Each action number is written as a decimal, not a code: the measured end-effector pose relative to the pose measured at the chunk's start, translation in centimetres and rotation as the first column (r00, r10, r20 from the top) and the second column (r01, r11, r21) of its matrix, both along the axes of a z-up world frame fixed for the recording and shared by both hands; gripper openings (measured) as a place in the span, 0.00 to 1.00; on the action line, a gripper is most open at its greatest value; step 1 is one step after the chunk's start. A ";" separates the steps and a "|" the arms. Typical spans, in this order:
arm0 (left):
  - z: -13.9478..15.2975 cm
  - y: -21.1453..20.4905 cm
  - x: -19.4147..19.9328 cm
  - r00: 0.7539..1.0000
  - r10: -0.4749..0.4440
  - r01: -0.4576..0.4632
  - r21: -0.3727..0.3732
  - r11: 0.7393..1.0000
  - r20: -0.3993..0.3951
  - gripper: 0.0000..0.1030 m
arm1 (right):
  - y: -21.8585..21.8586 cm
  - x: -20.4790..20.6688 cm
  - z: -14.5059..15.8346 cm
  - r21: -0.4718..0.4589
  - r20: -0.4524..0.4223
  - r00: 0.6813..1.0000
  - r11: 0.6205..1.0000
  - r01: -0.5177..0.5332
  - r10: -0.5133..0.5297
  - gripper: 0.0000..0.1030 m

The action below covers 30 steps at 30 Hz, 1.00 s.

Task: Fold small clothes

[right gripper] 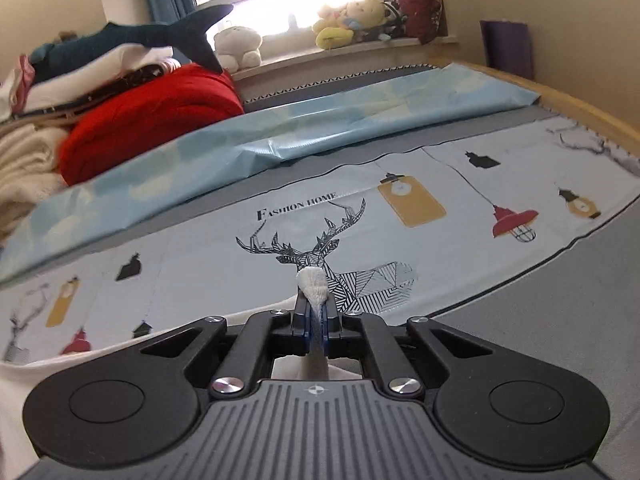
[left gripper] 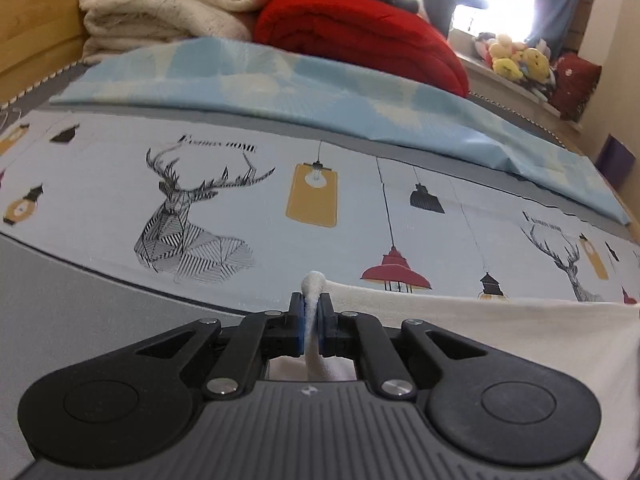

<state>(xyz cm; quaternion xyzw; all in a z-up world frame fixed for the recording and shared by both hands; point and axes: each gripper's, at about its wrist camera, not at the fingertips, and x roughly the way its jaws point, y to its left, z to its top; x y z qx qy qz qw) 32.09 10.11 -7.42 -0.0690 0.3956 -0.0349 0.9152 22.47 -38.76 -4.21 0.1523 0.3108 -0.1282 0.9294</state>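
A white garment [left gripper: 480, 320] stretches to the right of my left gripper [left gripper: 311, 300], which is shut on a pinched tuft of its edge. In the right wrist view the same white garment [right gripper: 24, 376] runs off to the left of my right gripper [right gripper: 314, 300], which is shut on another tuft of its edge. Both grippers hold the cloth low over the printed bed sheet [left gripper: 240, 200]. Most of the garment is hidden beneath the gripper bodies.
A folded light-blue sheet [left gripper: 280, 80] lies across the bed behind. A red quilt [left gripper: 360, 32] and cream blankets [left gripper: 160, 0] are stacked at the headboard side. Plush toys [right gripper: 352, 20] sit on the windowsill. A wooden bed frame [right gripper: 580, 96] bounds the mattress.
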 end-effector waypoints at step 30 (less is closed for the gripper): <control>-2.9 2.1 -11.6 0.841 -0.264 0.269 -0.057 0.961 -0.472 0.03 | -0.4 -12.4 -1.5 0.309 -0.448 0.848 0.939 -0.150 0.284 0.04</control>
